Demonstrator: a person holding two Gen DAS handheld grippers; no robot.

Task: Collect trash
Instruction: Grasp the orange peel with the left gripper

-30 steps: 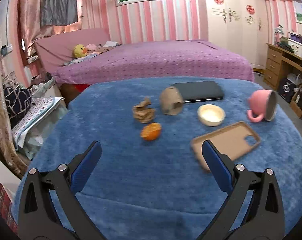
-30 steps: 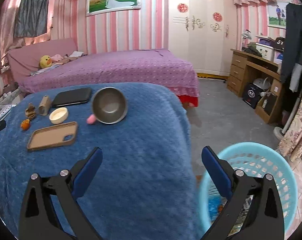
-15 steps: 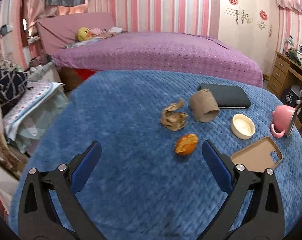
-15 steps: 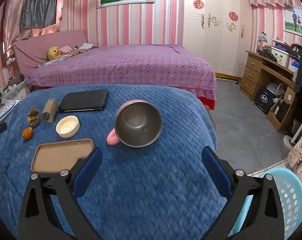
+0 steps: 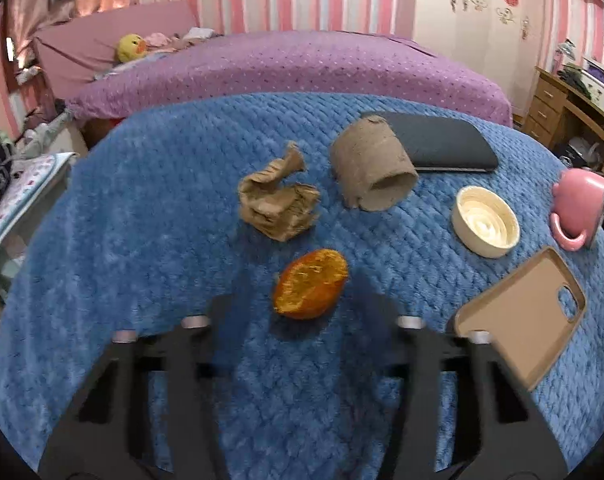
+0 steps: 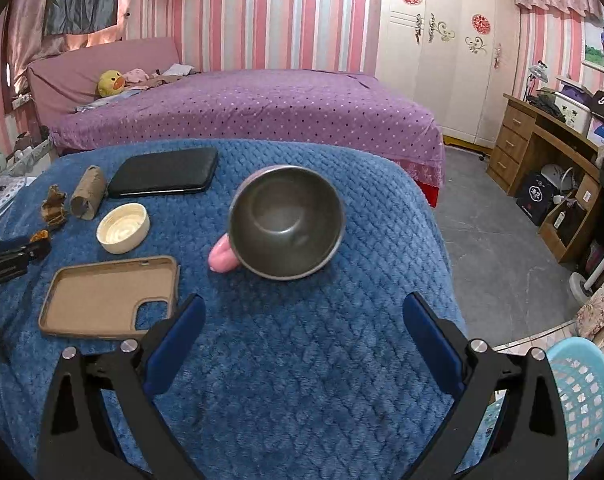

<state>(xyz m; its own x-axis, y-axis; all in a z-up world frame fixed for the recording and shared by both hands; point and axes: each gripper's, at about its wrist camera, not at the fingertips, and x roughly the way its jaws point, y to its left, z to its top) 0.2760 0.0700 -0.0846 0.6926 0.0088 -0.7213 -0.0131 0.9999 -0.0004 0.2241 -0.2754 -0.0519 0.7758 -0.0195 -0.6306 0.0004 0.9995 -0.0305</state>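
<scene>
An orange peel (image 5: pixel 309 290) lies on the blue blanket (image 5: pixel 142 240), with a crumpled brown paper (image 5: pixel 278 206) and a cardboard tube (image 5: pixel 371 168) behind it. My left gripper (image 5: pixel 298 300) is low over the blanket, its jaws blurred and closing around the peel, with gaps still showing on both sides. In the right wrist view the left gripper (image 6: pixel 36 246) reaches the peel (image 6: pixel 40 236) from the left edge. My right gripper (image 6: pixel 303 304) stands open and empty above the blanket, just short of the pink mug (image 6: pixel 286 220). A light blue basket (image 6: pixel 581 400) stands on the floor at the lower right.
A tan phone case (image 5: pixel 521 312), a cream round dish (image 5: pixel 485 222), a black flat case (image 5: pixel 437 144) and the pink mug (image 5: pixel 577 208) lie to the right of the trash. A purple bed (image 6: pixel 262 108) is behind the blanket, and a wooden desk (image 6: pixel 541 152) is at the right.
The left gripper moved forward and down to the orange peel, and its jaws narrowed from wide open. The right gripper's view swung from the basket onto the blanket and closer to the mug.
</scene>
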